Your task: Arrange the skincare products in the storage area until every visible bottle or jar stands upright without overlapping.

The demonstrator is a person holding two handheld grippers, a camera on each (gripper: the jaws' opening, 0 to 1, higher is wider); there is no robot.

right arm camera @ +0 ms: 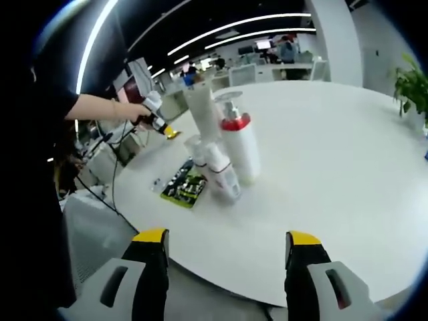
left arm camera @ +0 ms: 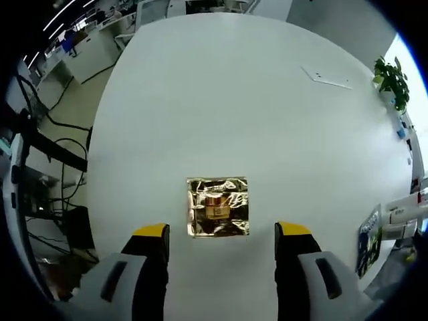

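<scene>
Bright, even overhead light; ceiling strip lights [right arm camera: 200, 41] streak as curved lines in the right gripper view, strong fisheye bending at edges. White table [left arm camera: 267, 134] nearly blown out, soft shadows only; gold foil square [left arm camera: 217, 206] throws hard glare. Window [left arm camera: 409, 67] overexposed in the left gripper view; bottles [right arm camera: 224, 157] slightly soft.

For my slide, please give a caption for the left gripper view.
Open hand-held gripper poised above a shiny gold square box on a white table.
</scene>
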